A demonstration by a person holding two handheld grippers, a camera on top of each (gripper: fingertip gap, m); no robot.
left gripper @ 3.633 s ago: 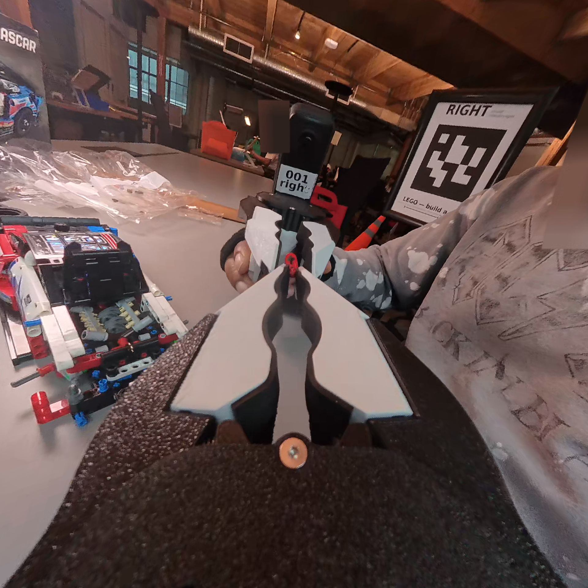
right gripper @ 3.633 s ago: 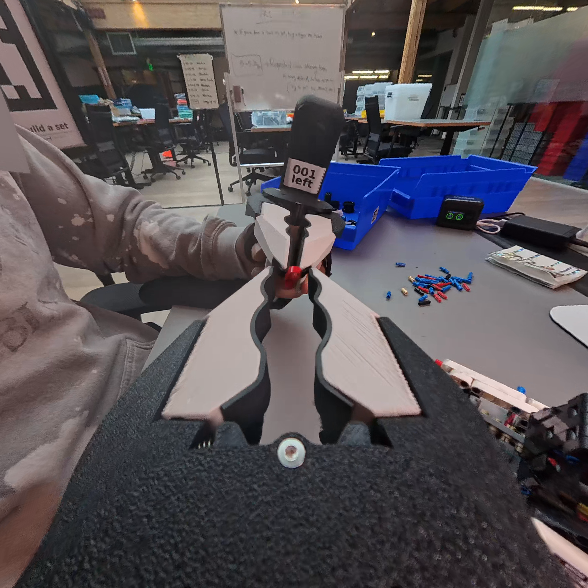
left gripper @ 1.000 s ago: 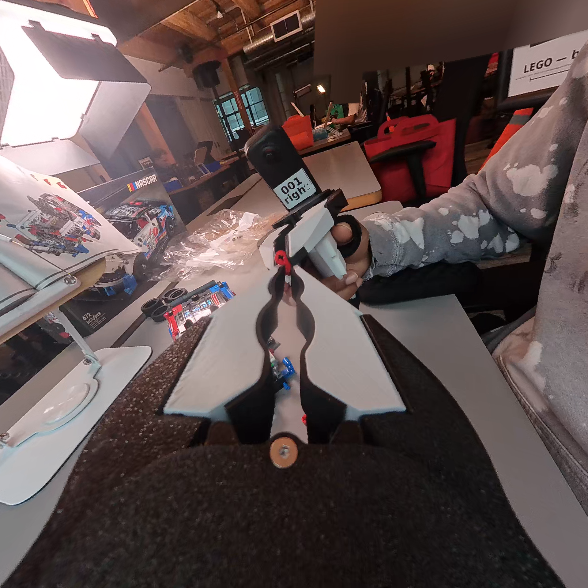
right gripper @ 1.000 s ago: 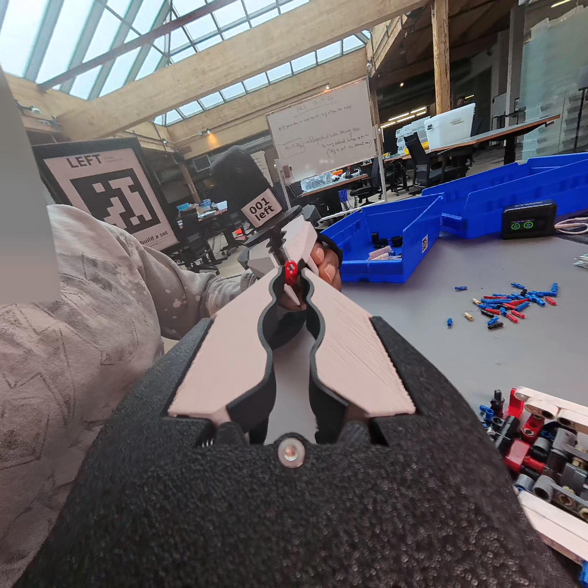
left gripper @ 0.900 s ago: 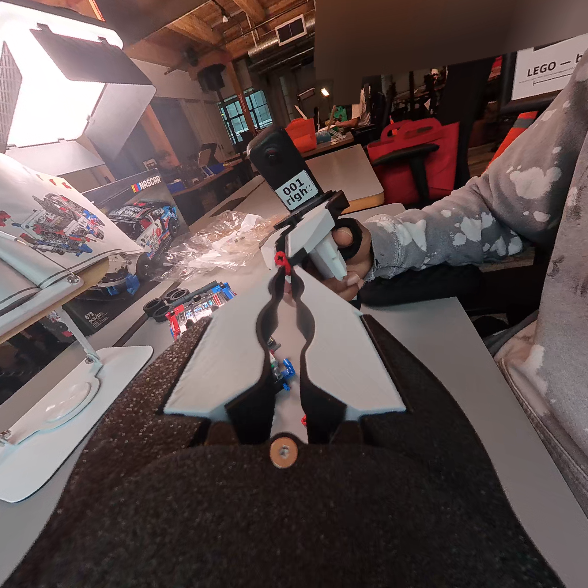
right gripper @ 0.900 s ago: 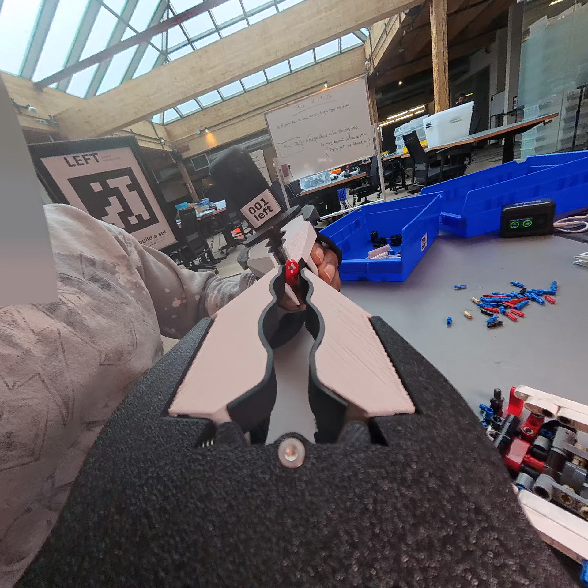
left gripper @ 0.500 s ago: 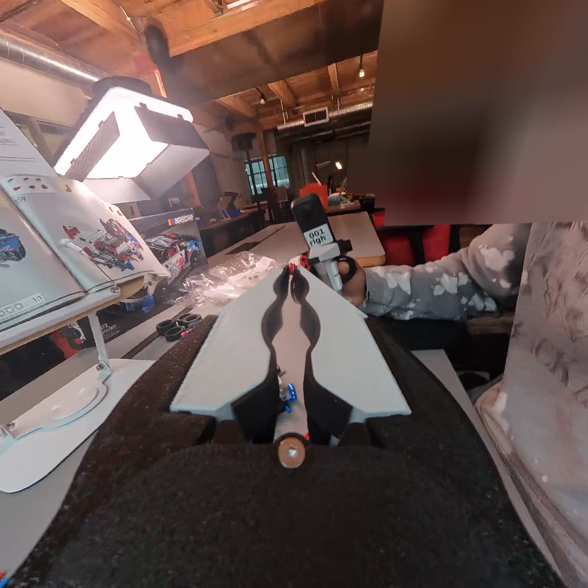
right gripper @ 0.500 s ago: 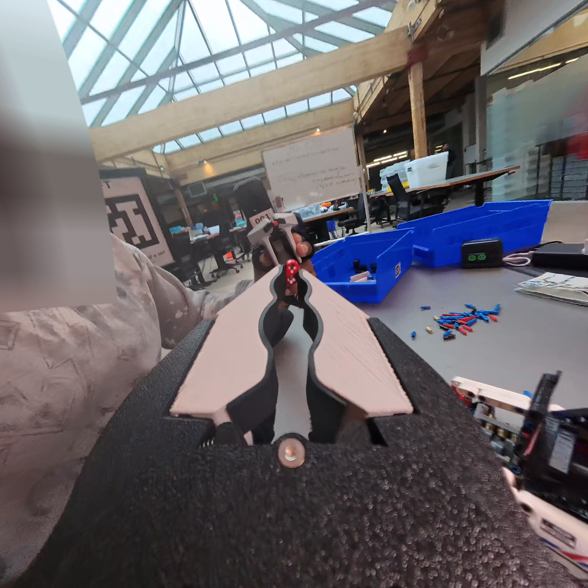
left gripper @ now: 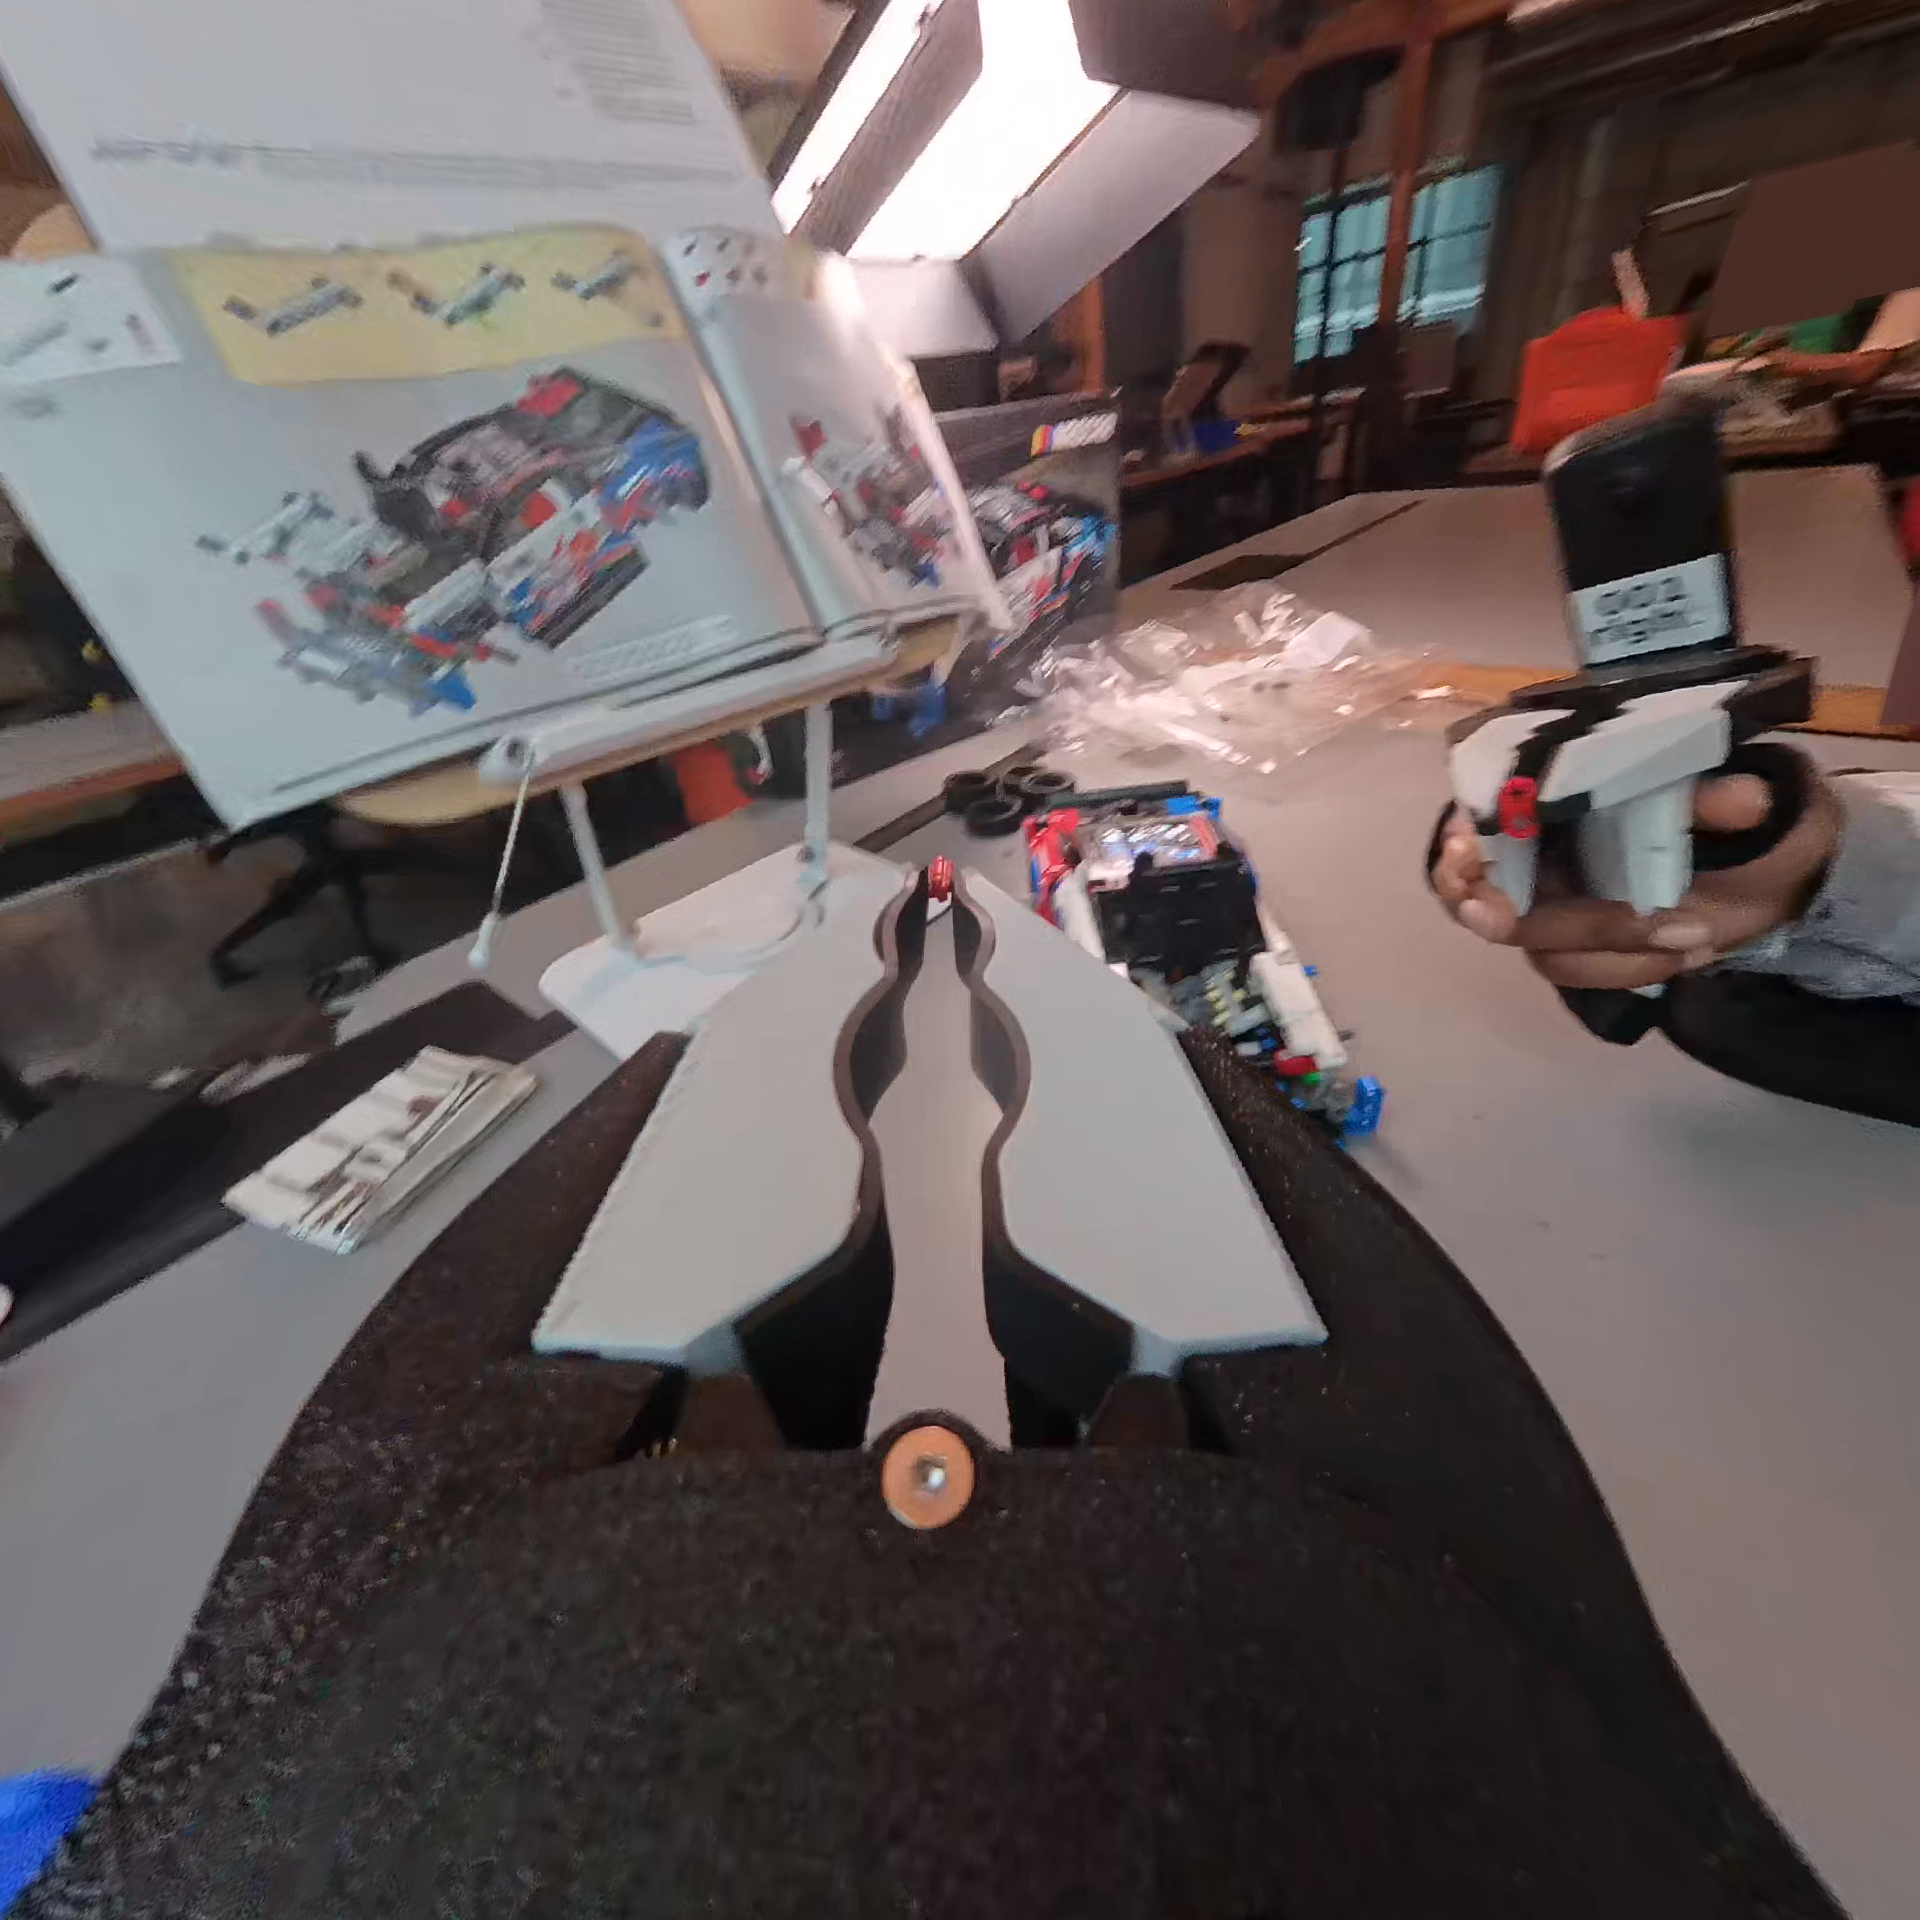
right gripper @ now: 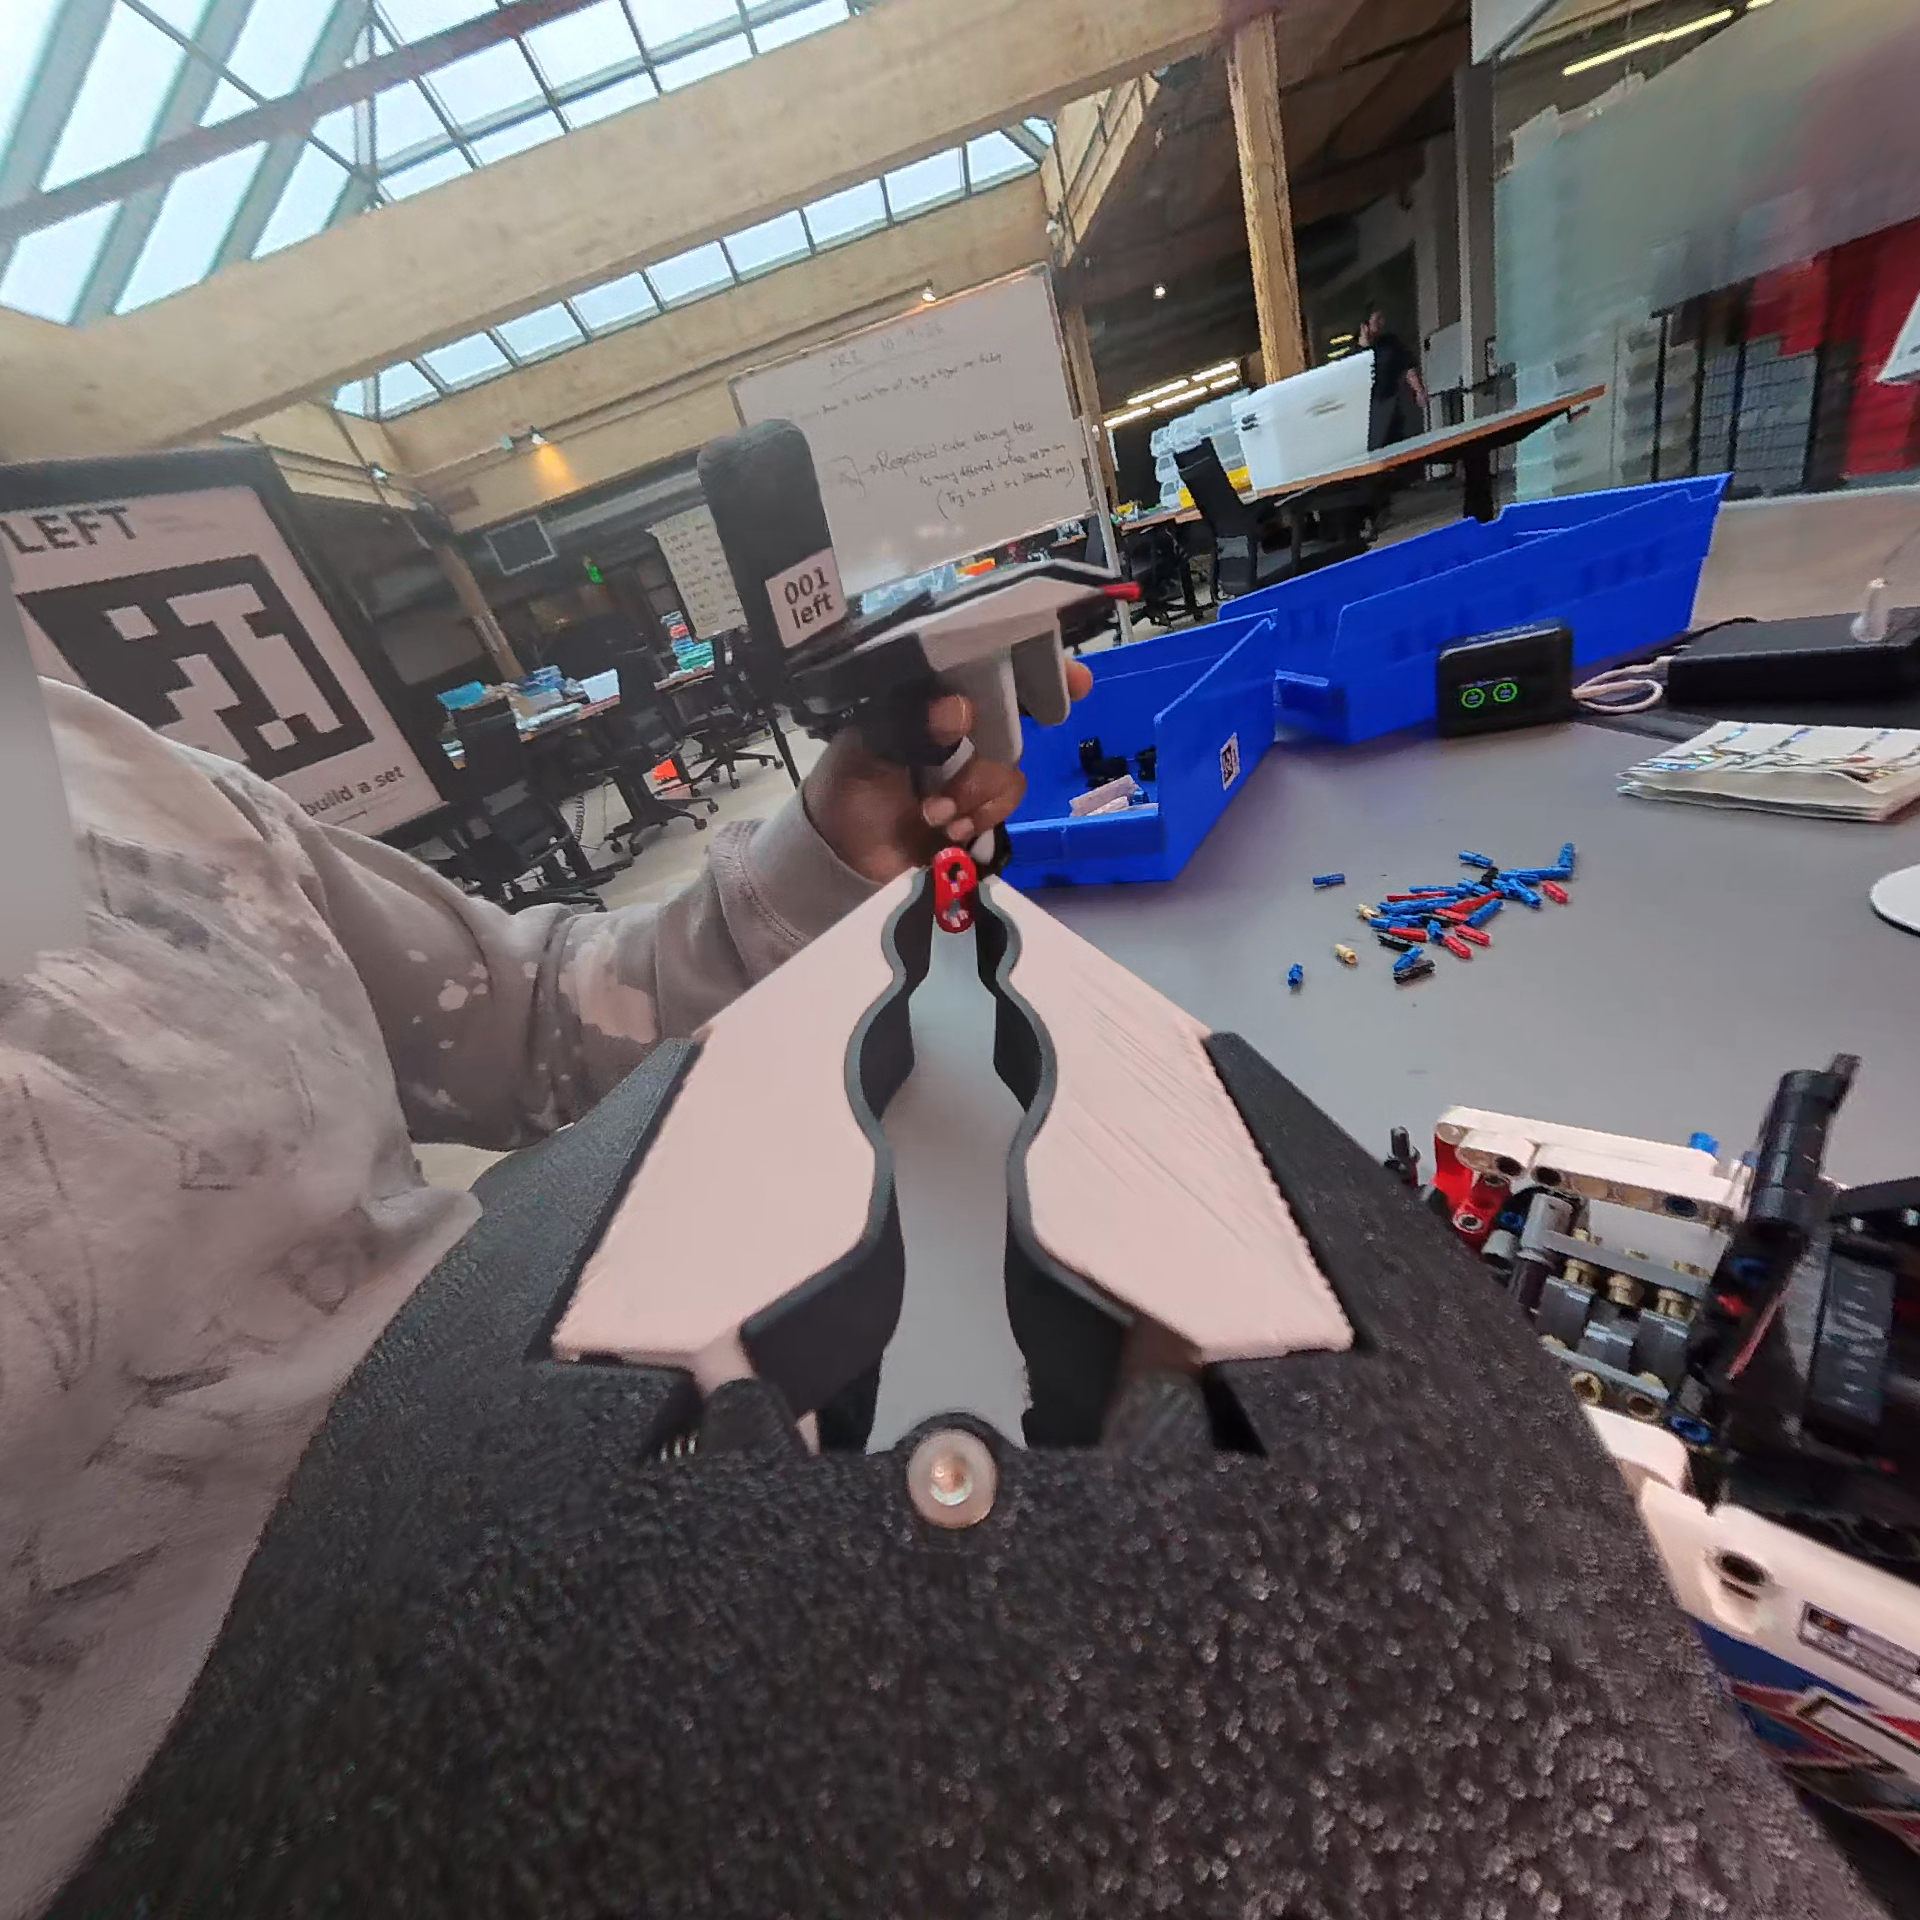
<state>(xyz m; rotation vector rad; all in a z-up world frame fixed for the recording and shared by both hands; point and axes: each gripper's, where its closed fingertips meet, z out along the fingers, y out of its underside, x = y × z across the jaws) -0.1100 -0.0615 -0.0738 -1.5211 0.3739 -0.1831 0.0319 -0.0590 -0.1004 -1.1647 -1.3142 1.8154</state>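
My left gripper [left gripper: 938, 896] is shut on a small red piece [left gripper: 940, 878], held in the air and pointed at the white base of a booklet stand [left gripper: 717, 925]. My right gripper [right gripper: 953, 885] is shut on a small red connector [right gripper: 951, 888] with two holes. Each gripper shows in the other's view, apart from it: the right gripper [left gripper: 1517, 810] at the right edge, the left gripper [right gripper: 1117, 594] up and side-on with a red tip. A partly built toy car [left gripper: 1164, 904] lies on the grey table between them; it also shows in the right wrist view [right gripper: 1662, 1299].
An open instruction booklet [left gripper: 416, 499] rests on the stand. A folded paper [left gripper: 384, 1143], black tyres [left gripper: 1003, 795], clear bags [left gripper: 1226, 665] and the set's box [left gripper: 1039, 520] lie around. Blue bins [right gripper: 1143, 758], a pile of blue and red pins [right gripper: 1455, 914] and a black device [right gripper: 1501, 681] sit beyond. Some 15 cm of space lies between my two pairs of fingers.
The two grippers were tip to tip around a red part; they have drawn apart. The left gripper has swung left toward the booklet stand. Each is shut on a red piece.
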